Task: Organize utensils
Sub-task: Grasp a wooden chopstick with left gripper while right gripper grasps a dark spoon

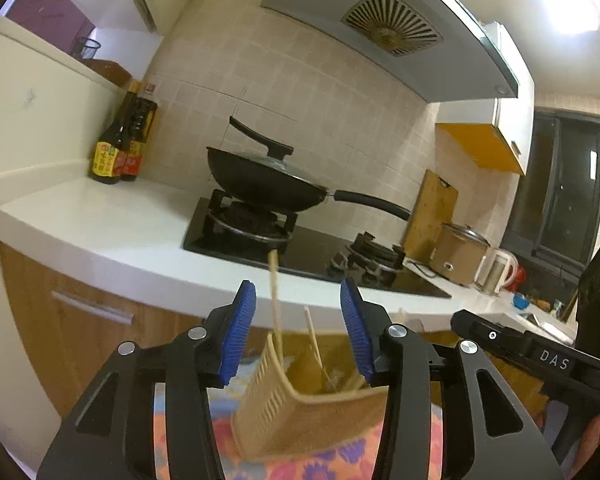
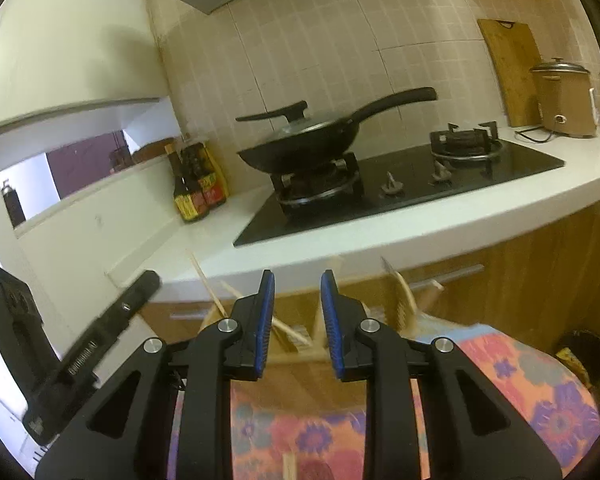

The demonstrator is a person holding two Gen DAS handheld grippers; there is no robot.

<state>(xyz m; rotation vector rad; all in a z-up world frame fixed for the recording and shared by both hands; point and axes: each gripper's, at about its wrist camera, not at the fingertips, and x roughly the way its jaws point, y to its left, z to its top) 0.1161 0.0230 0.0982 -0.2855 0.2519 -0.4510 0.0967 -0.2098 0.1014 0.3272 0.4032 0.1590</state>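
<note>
A beige slotted utensil holder (image 1: 296,412) stands on a floral cloth (image 1: 332,464) just ahead of my left gripper (image 1: 298,300), whose blue pads are open and empty above it. Chopsticks (image 1: 275,296) stick up out of the holder. In the right wrist view the same holder (image 2: 300,340) sits behind my right gripper (image 2: 297,280), which is open and empty, with chopsticks (image 2: 208,288) leaning out to the left. A stray wooden stick (image 2: 289,466) lies on the cloth (image 2: 532,392) at the bottom.
A white counter (image 1: 100,220) carries a black hob (image 1: 312,248) with a lidded wok (image 1: 264,180), sauce bottles (image 1: 120,144), a cutting board (image 1: 432,208), a rice cooker (image 1: 460,252) and a kettle (image 1: 498,270). Wooden cabinet drawers (image 1: 68,308) lie below.
</note>
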